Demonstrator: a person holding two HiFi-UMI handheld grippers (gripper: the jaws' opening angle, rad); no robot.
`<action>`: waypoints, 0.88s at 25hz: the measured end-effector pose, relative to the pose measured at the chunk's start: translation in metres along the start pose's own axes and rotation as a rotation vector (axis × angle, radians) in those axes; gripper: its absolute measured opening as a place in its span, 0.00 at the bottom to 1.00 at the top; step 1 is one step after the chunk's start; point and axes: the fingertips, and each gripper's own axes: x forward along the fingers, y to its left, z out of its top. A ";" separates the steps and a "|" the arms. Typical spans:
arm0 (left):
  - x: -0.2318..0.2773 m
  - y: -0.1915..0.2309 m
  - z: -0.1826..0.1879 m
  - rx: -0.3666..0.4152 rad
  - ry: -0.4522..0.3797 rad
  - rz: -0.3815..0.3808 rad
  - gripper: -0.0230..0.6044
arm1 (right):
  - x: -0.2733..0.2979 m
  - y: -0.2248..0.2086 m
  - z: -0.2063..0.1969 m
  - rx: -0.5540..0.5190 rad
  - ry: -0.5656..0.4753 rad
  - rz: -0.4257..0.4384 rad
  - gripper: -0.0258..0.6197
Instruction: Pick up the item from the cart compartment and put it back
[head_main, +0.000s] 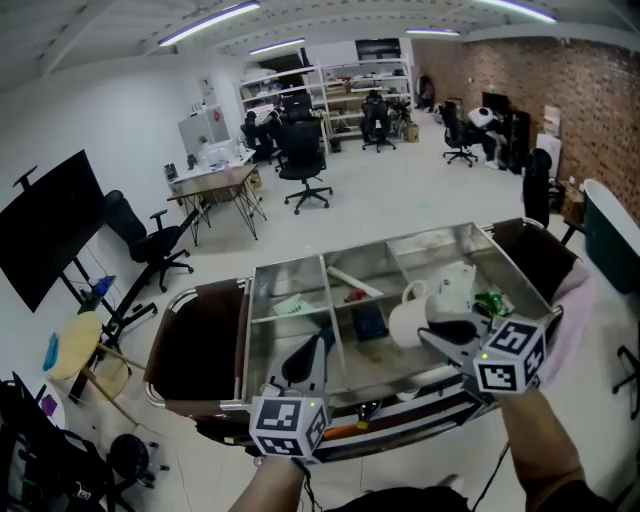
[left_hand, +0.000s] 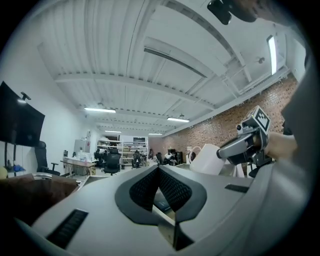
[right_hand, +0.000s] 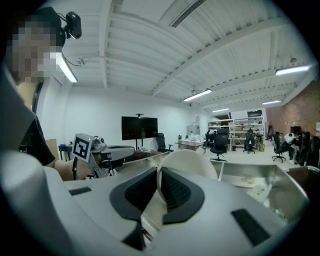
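A white mug (head_main: 408, 322) hangs above the middle of the steel cart tray (head_main: 298, 268). My right gripper (head_main: 432, 331) is shut on its rim. In the right gripper view the mug's wall (right_hand: 192, 161) is pinched between the dark pads of my right gripper (right_hand: 159, 174). My left gripper (head_main: 312, 352) hovers over the front left compartment, its jaws shut with nothing between them. The left gripper view shows the left gripper (left_hand: 159, 171) with its pads pressed together, and the mug (left_hand: 209, 159) held off to the right by the right gripper (left_hand: 235, 146).
The tray's compartments hold a white tube (head_main: 352, 281), a dark blue item (head_main: 368, 322), a green item (head_main: 490, 302) and a white jug (head_main: 457, 288). Brown end shelves (head_main: 195, 340) flank the tray. Office chairs (head_main: 303, 165) and a desk (head_main: 212, 180) stand behind.
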 end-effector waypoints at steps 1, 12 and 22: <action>0.002 0.001 0.000 0.010 0.004 0.008 0.04 | 0.006 -0.002 0.000 -0.016 0.030 0.009 0.11; 0.017 0.007 0.002 0.050 0.019 0.024 0.04 | 0.091 -0.013 -0.060 -0.136 0.452 0.114 0.11; 0.020 0.003 -0.002 0.067 0.034 0.024 0.04 | 0.124 0.002 -0.093 -0.198 0.603 0.172 0.11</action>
